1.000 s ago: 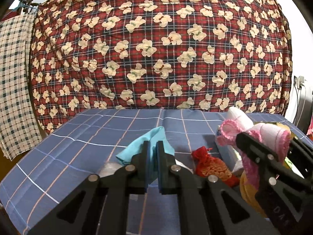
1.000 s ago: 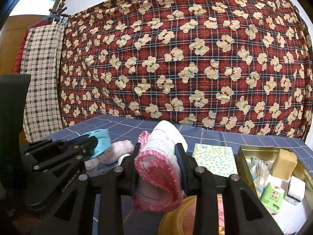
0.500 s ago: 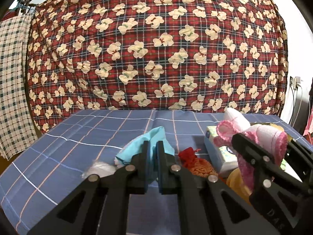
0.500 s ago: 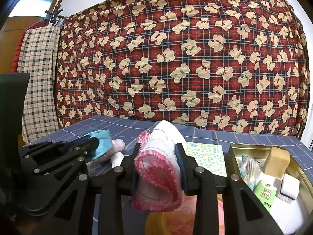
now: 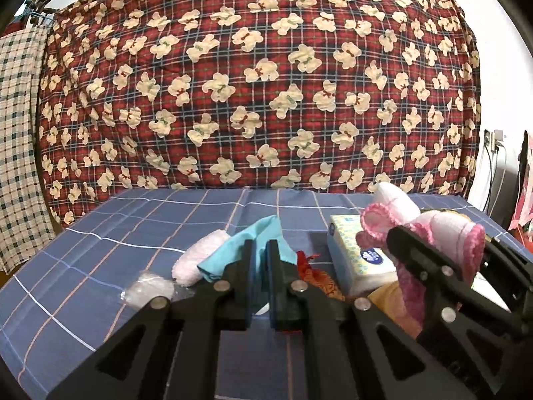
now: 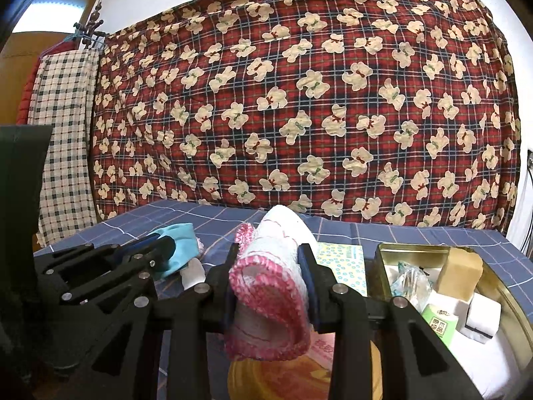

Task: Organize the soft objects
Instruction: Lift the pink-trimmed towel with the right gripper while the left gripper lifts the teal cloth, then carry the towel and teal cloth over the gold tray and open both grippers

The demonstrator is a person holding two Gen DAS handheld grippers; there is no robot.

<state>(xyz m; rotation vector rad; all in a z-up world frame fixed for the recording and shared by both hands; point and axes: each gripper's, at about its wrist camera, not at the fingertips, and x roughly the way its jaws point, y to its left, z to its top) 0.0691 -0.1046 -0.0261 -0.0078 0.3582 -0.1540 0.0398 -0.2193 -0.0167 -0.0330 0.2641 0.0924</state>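
My left gripper (image 5: 259, 250) is shut on a teal cloth (image 5: 263, 233) and holds it above the blue checked table (image 5: 133, 226). It also shows in the right wrist view (image 6: 166, 250) with the teal cloth (image 6: 180, 236). My right gripper (image 6: 269, 253) is shut on a rolled white towel with pink trim (image 6: 269, 286), held over a yellow bowl (image 6: 283, 380). The towel also shows in the left wrist view (image 5: 443, 230). A pale pink roll (image 5: 200, 260), a clear plastic bag (image 5: 146, 290) and a red pouch (image 5: 316, 276) lie on the table.
A tissue box (image 5: 359, 256) lies on the table, also in the right wrist view (image 6: 343, 260). A gold tin (image 6: 413, 250) at right holds packets and small boxes. A red bear-print quilt (image 5: 266, 83) hangs behind the table. A checked cloth (image 6: 63, 153) hangs at left.
Both grippers have drawn back and up a little with their cloths still held. The pale pink roll and the plastic bag have come into the left wrist view.
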